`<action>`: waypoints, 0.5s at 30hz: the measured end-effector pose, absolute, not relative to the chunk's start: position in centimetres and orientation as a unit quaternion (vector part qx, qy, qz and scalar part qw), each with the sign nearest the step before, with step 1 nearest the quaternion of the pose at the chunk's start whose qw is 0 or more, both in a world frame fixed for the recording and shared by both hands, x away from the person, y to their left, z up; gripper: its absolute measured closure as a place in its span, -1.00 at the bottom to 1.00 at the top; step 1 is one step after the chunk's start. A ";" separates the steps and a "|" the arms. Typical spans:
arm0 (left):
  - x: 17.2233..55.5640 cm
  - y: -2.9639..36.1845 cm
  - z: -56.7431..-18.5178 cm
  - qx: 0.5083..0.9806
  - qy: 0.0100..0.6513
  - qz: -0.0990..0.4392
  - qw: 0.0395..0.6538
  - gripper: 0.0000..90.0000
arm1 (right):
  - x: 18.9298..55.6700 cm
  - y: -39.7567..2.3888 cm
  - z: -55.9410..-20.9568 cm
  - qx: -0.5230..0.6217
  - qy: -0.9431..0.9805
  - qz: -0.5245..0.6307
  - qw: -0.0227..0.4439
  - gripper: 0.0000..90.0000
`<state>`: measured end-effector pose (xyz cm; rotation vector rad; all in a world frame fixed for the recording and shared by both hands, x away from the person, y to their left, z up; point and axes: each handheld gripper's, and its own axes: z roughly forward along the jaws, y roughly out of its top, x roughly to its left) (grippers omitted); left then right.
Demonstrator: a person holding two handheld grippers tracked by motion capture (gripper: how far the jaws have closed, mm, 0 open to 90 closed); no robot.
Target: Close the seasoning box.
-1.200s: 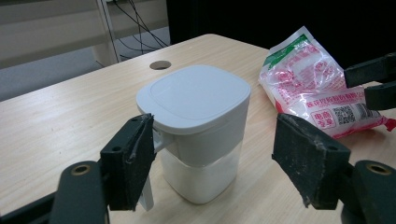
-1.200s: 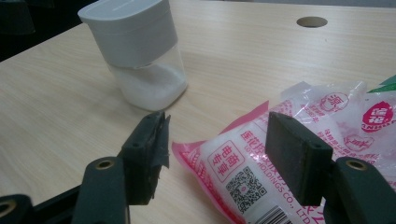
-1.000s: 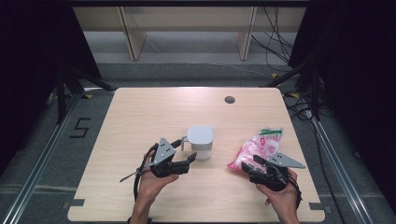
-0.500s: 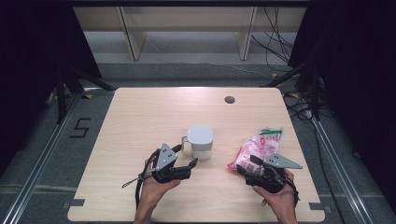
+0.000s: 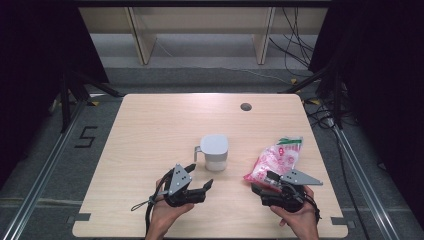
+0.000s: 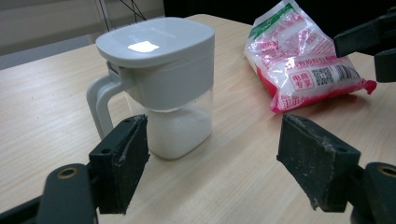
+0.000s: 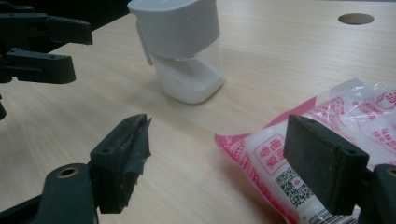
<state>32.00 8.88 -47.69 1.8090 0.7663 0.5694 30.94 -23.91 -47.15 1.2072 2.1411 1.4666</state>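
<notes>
My left gripper (image 5: pixel 199 181) stood wide open and empty, near the front edge of the table (image 5: pixel 150 130), just short of the lidded jug (image 5: pixel 215 151). My right gripper (image 5: pixel 263 182) had just been opening; its jaws gaped at the near end of the pink bag (image 5: pixel 276 160), pads off it. Bare wood lay open to the left and behind the jug, up to the round hole (image 5: pixel 245 106). The left gripper view showed white powder low in the jug and its handle (image 6: pixel 99 105) turned left; from above the lid hid that.
</notes>
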 end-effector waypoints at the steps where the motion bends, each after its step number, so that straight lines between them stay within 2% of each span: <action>1: 31.9 8.9 -47.9 0.752 0.318 0.233 0.528 -0.47 | 30.8 -24.0 -47.2 0.414 0.745 0.504 0.139 -0.50; 14: 30.4 8.5 -49.1 0.753 0.327 0.230 0.523 -0.47 | 29.2 -24.1 -47.6 0.406 0.765 0.484 0.124 -0.51; 15: 30.2 8.6 -49.2 0.756 0.322 0.231 0.521 -0.47 | 29.4 -24.3 -47.8 0.392 0.768 0.489 0.133 -0.51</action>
